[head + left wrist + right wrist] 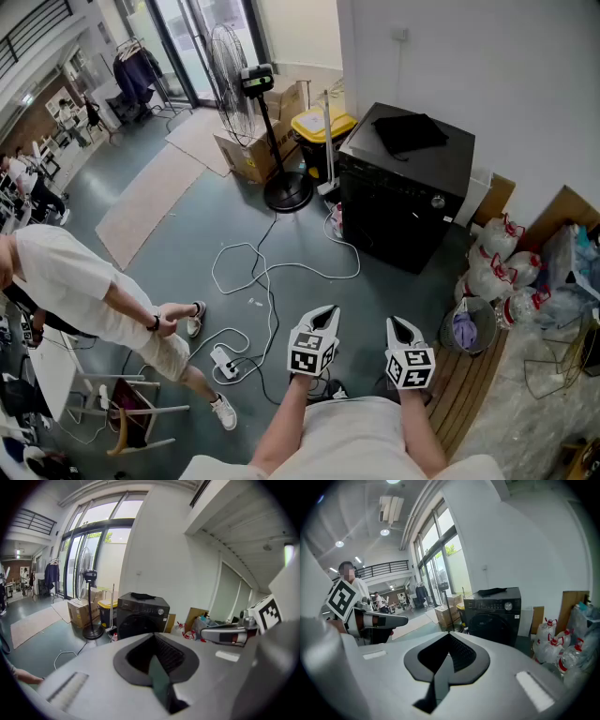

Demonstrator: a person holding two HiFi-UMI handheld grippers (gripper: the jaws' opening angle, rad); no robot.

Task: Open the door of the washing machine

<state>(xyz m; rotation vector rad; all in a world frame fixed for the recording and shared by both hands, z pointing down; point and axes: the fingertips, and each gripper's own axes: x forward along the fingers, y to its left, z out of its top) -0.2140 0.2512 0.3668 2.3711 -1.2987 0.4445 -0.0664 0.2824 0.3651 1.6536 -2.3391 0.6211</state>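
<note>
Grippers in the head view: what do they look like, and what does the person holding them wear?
Both the left gripper and the right gripper are pale grey and pointed, each with a white cube of black square markers. Black ribbed pads line the jaws. The person wears a light-coloured top.

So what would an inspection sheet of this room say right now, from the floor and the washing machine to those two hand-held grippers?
Surface: grey floor with a pale mat.
Job's things: black washing machine by the wall, its door shut, a dark cloth on top.
Clutter: standing fan, cardboard box, yellow bin, large plastic bottles.
Grippers: left gripper and right gripper both shut, empty, well short of the machine.
Cables: white cables looped over the floor, power strip.
Surroundings: a person stands at left.
</note>
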